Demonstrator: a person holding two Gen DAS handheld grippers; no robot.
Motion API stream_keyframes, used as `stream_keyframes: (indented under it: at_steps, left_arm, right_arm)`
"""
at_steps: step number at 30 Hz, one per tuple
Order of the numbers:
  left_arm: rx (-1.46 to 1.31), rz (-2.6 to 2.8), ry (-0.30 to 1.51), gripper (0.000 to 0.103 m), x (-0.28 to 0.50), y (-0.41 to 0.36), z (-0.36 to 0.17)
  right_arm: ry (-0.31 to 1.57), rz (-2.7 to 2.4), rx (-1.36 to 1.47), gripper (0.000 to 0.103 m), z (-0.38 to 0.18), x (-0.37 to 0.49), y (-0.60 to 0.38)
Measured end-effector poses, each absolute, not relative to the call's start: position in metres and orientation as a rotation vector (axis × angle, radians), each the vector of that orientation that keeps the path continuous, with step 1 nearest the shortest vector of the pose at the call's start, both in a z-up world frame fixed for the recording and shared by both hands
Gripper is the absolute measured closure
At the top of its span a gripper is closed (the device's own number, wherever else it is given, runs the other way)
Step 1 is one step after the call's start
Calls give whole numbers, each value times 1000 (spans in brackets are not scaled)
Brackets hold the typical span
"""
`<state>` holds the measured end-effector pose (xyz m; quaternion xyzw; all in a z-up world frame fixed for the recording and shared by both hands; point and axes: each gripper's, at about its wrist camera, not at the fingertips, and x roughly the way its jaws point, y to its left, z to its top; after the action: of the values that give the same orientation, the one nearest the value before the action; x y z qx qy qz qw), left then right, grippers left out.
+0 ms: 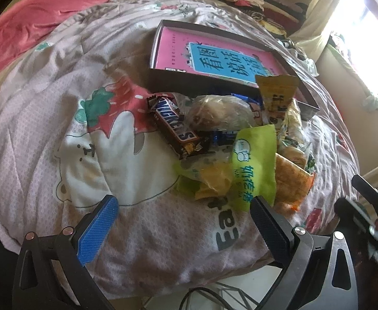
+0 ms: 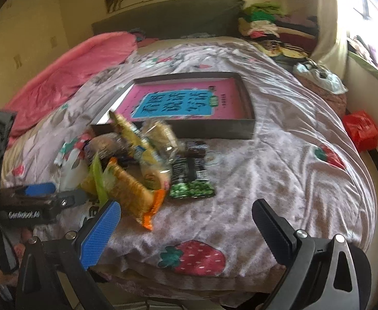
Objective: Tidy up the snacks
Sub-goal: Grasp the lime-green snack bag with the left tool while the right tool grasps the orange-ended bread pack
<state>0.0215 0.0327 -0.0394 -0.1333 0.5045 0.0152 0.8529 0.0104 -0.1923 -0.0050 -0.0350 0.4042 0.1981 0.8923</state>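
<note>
A heap of snacks lies on the bed: a Snickers bar (image 1: 174, 125), a wrapped bun (image 1: 217, 113), a green packet (image 1: 256, 165), a yellow packet (image 1: 277, 95) and an orange packet (image 2: 132, 191). A dark pea packet (image 2: 191, 178) lies at the heap's right side. Behind the heap stands a shallow black box (image 1: 305, 90) (image 2: 214, 128) with a pink book (image 1: 214, 54) (image 2: 183, 100) inside. My left gripper (image 1: 183, 219) is open, just short of the heap. My right gripper (image 2: 186, 222) is open too, near the orange packet, nothing between its fingers.
A strawberry-print quilt (image 1: 59, 118) covers the bed, with a pink blanket (image 1: 41, 20) at the far left. Folded clothes (image 2: 266, 25) pile up by the headboard. A red bag (image 2: 361, 129) sits at the bed's right edge. The other gripper (image 2: 39, 201) shows at the left.
</note>
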Motion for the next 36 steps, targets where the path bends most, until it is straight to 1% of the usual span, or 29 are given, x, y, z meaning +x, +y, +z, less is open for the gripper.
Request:
stream_keyframes:
  at_steps: [4,9,10,11,12,14,15,16,17,18,20,22,24,28,29,31,34,36]
  left_arm:
    - [-289,3,1061,8,28,32,-41]
    - [-297,-29,1062,13,36,31,-44]
    - [-295,-30,1063,14,37,30,-45]
    - [-294,-32,1066,17,38,30,-45]
    - [-297,-36,1068,20,39,31,-47]
    - [-300,-40,1074,24,41,33,-49]
    - [-300,-44,1073,24,42,33,-49]
    - [-298,-48,1072,24,42,33,-50]
    - [-296,-51,1072,28,42,32,-50]
    - [-295,-56,1070,31,43,32,-49]
    - [-299,-67,1070,34,44,33,-50]
    - [-306,-75,1072,36,46,32,-51]
    - [-313,-81,1074,43,47,33,-51]
    - [-314,-93,1082,48,51,31,-54]
    - [-318,-96,1088,49,53,31,-55]
    - [-324,-102,1093,52,55,30,-57]
    - [-326,-121,1088,58,55,30,-57]
    - [-343,-135,1083,61,54,31,-57]
  right_arm:
    - [833,458,-187,1,-8,7,-173]
    - [765,504,-367,3,-12,0,-146]
    - [756,512,-392,6,-13,0,-142]
    - [744,523,-424,10,-15,-1,-137]
    - [731,529,-462,11,-17,-2,-131]
    - [711,547,-530,19,-22,-4,-120]
    - [707,561,-557,20,-24,-3,-115]
    - [701,573,-577,24,-27,-2,-111]
    - [693,576,-590,29,-28,-1,-107]
    - [684,581,-613,31,-30,-1,-103]
    - [663,592,-647,37,-33,0,-97]
    - [642,603,-680,40,-36,1,-90]
    - [642,623,-704,42,-40,3,-85]
    - [646,632,-742,47,-50,5,-76]
    - [654,639,-738,53,-51,7,-75]
    - [691,652,-708,57,-52,12,-76]
    - [705,670,-675,61,-51,13,-80]
    - [738,695,-594,65,-46,18,-87]
